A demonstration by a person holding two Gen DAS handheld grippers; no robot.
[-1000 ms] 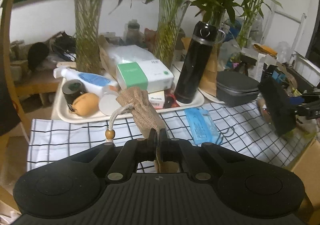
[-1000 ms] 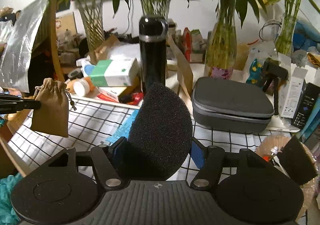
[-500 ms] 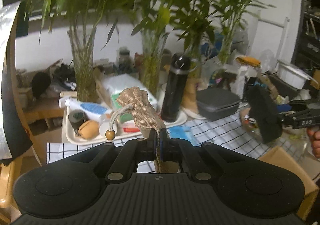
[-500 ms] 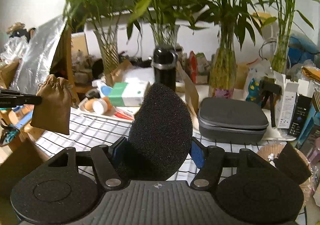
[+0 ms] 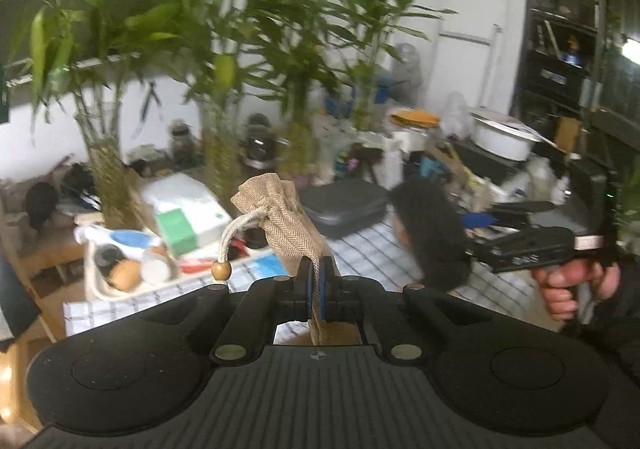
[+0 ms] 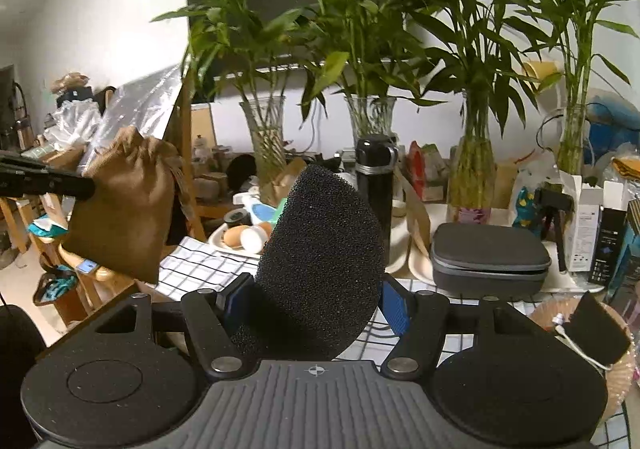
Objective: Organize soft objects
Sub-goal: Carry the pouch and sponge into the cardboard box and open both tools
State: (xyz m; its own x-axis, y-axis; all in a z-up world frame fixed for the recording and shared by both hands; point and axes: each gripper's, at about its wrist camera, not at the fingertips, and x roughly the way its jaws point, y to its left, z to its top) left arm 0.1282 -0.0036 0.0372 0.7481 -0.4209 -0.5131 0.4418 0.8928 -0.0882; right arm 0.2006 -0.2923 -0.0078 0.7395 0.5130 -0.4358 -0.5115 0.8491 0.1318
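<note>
Left gripper (image 5: 315, 281) pinched tight on limp, light drawstring pouch (image 5: 280, 209), best held by gathered cloth; right gripper (image 6: 316, 303) jaws wide, pads squeezing springy foam sponge (image 6: 320, 261) at 12 o'clock, both aloft over checked cloth (image 6: 192, 261).

Strong motion blur was seen across the left wrist view, where the bamboo plants (image 5: 224, 61) and the black foam (image 5: 434, 233) were smeared, and its corners were darkened. The right wrist view was rendered sharper and more evenly lit, with the white wall (image 6: 100, 29) brightly exposed. Straight lines were bent by fisheye distortion at the edges of both views.
</note>
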